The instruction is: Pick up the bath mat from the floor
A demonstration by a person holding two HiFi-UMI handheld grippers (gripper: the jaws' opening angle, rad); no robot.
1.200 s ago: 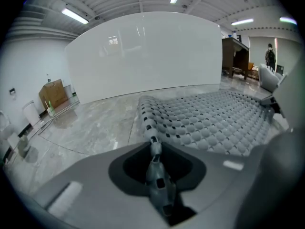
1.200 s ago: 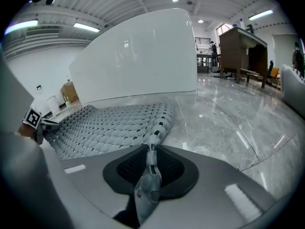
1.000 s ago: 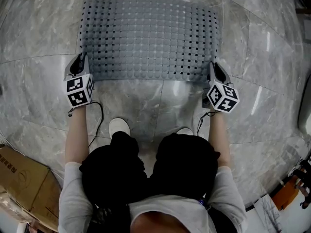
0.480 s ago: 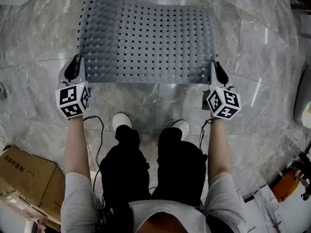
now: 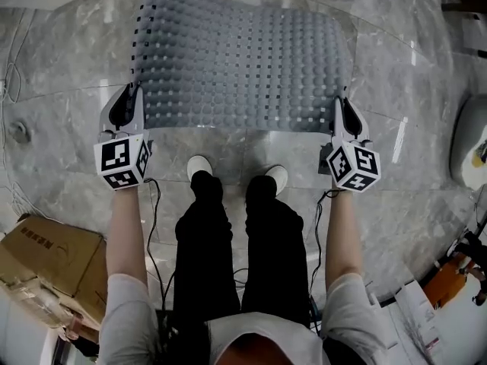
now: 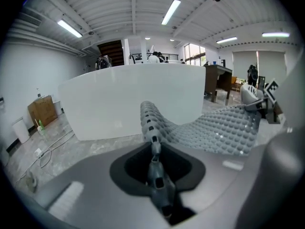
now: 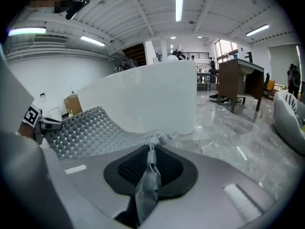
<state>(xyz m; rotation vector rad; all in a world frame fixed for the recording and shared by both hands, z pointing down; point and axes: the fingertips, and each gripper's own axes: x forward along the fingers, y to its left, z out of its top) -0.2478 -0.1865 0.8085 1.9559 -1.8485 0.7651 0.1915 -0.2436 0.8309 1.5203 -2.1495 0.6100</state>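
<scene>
The grey bath mat [image 5: 240, 59], studded with bumps and square holes, hangs raised off the marble floor [image 5: 68, 158], sagging between my two grippers. My left gripper [image 5: 131, 99] is shut on its near left corner, and my right gripper [image 5: 342, 106] is shut on its near right corner. In the left gripper view the mat's edge [image 6: 151, 125] runs straight into the shut left gripper [image 6: 154, 149]. In the right gripper view the right gripper [image 7: 151, 156] pinches a corner, and the mat [image 7: 81, 128] spreads away to the left.
A cardboard box [image 5: 53, 268] lies on the floor at the lower left. Cables [image 5: 11, 90] trail along the left. The person's white shoes [image 5: 199, 166] stand just below the mat. A white curved tub wall [image 6: 133, 99] rises behind the mat. A white object [image 5: 468, 139] sits far right.
The person has straightened up and both grippers have risen with the mat. Its near edge has come off the floor, and the mat now bulges toward the camera.
</scene>
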